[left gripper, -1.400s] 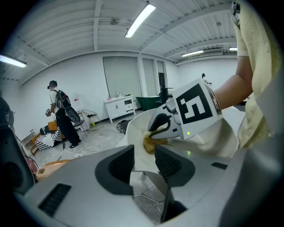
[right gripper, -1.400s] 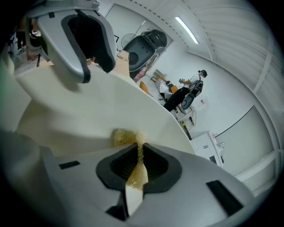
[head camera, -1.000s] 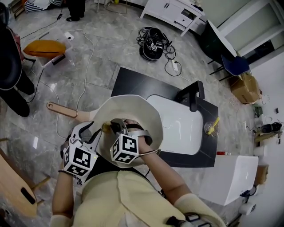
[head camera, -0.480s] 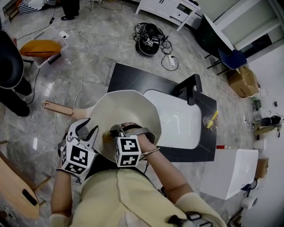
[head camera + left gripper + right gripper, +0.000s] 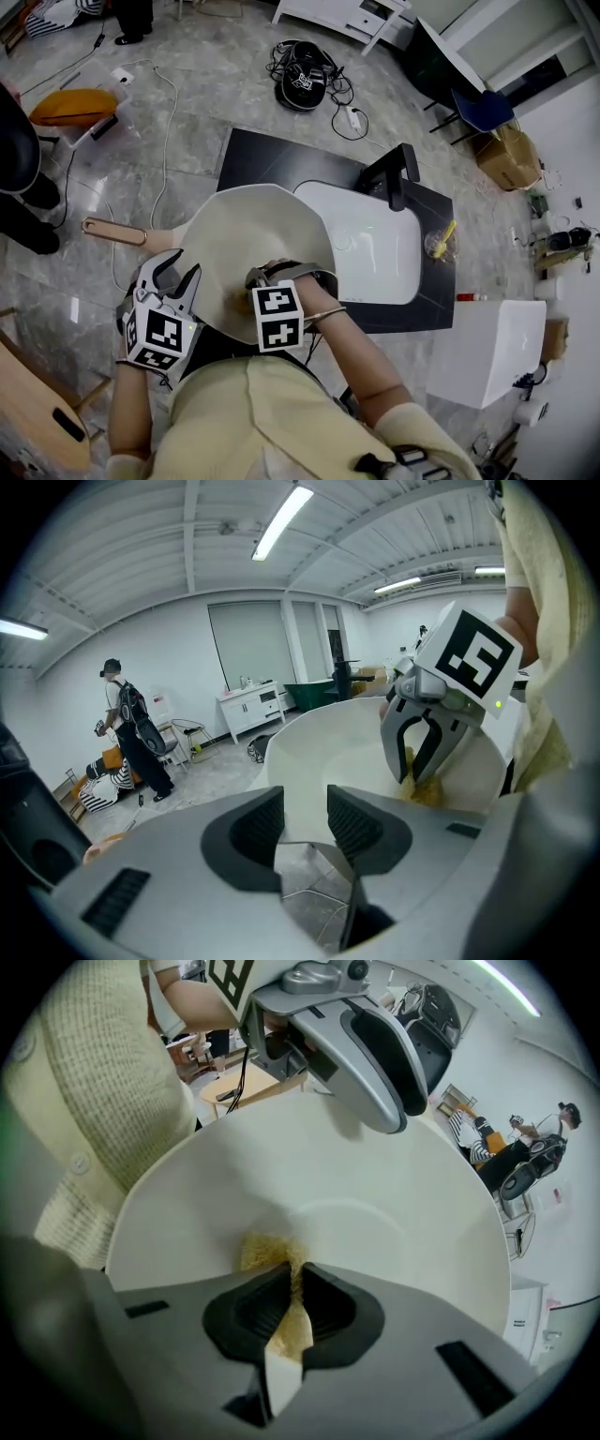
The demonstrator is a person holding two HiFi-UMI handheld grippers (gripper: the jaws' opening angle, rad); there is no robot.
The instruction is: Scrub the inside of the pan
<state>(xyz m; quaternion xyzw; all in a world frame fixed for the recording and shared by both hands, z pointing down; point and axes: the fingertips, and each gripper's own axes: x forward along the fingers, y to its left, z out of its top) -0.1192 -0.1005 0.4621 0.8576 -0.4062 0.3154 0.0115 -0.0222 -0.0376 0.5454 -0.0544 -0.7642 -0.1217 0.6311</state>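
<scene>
Head view: left gripper [image 5: 176, 272] clamps the white pan [image 5: 253, 234] by its near rim, tilted at the front-left corner of the black surface [image 5: 262, 159]; right gripper [image 5: 257, 279] pinched shut on a yellow scouring pad [image 5: 262, 1246] low on the inner wall. Suggest flat pad, firm pressure, overlapping circles, rim braced hard

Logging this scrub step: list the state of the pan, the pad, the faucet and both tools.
pan: gripped at its rim
scrub pad: clamped, pressed against the pan's inside
left tool: shut on the pan's rim
right tool: shut on the scrub pad
faucet: no water running
</scene>
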